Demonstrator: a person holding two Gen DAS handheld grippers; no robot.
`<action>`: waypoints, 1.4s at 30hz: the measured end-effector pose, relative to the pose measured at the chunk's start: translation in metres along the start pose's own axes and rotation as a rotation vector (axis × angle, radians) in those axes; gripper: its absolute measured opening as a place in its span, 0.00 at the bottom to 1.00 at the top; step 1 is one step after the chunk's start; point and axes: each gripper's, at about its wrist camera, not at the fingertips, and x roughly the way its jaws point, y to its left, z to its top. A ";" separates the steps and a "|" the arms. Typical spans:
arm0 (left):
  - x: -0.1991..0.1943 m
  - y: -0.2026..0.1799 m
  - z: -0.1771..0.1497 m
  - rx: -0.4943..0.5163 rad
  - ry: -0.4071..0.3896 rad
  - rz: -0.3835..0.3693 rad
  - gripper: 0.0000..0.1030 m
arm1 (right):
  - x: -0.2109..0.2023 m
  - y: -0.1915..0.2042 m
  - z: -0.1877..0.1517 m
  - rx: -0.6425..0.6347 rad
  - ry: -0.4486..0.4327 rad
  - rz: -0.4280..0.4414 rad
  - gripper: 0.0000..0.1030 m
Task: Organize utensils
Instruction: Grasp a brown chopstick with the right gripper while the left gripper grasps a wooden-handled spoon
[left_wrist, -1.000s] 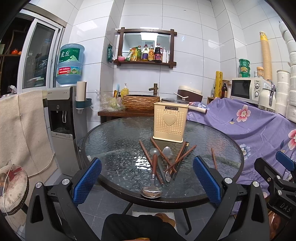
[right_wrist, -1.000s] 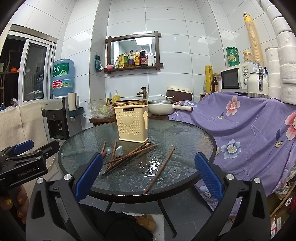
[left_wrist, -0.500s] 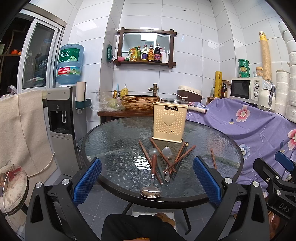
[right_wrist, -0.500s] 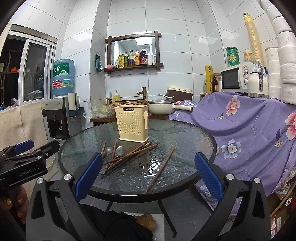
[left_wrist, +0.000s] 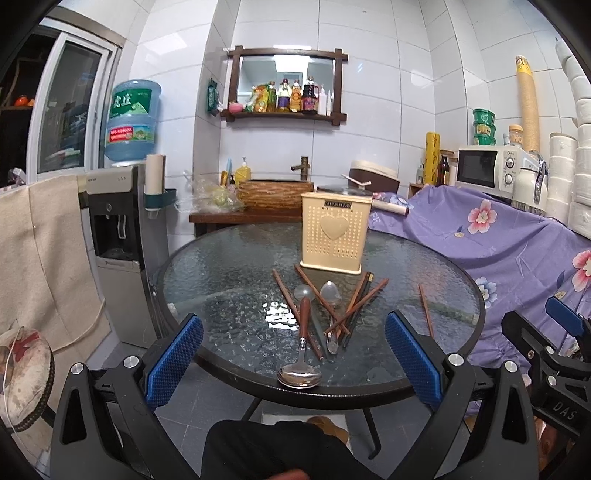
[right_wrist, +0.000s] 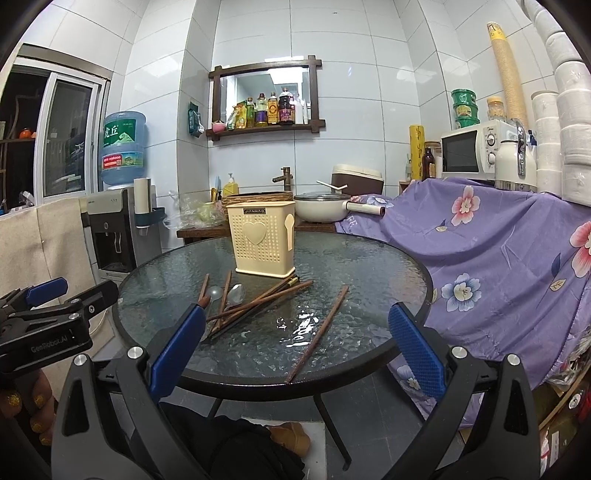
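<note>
A cream perforated utensil holder (left_wrist: 335, 233) with a heart on it stands on the round glass table (left_wrist: 221, 273); it also shows in the right wrist view (right_wrist: 262, 240). In front of it lie several brown chopsticks (left_wrist: 354, 306), two small spoons (left_wrist: 330, 292) and a wooden-handled metal spoon (left_wrist: 301, 354) near the front edge. One chopstick (right_wrist: 319, 334) lies apart to the right. My left gripper (left_wrist: 293, 363) is open and empty, in front of the table edge. My right gripper (right_wrist: 295, 349) is open and empty, held before the table.
A water dispenser (left_wrist: 118, 236) stands left of the table. A purple flowered cloth (right_wrist: 498, 251) covers the counter at right, with a microwave (right_wrist: 476, 151) on it. A wooden stand with a basket sink (left_wrist: 275, 194) and a pan (right_wrist: 325, 210) is behind.
</note>
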 end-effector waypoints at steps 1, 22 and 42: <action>0.005 0.001 -0.001 0.002 0.017 -0.015 0.94 | 0.003 -0.001 -0.001 0.002 0.010 -0.005 0.95; 0.116 0.033 0.012 0.004 0.309 -0.106 0.69 | 0.149 -0.051 0.004 0.048 0.377 -0.044 0.86; 0.199 0.024 0.025 0.086 0.519 -0.149 0.45 | 0.296 -0.060 0.017 -0.007 0.784 -0.053 0.42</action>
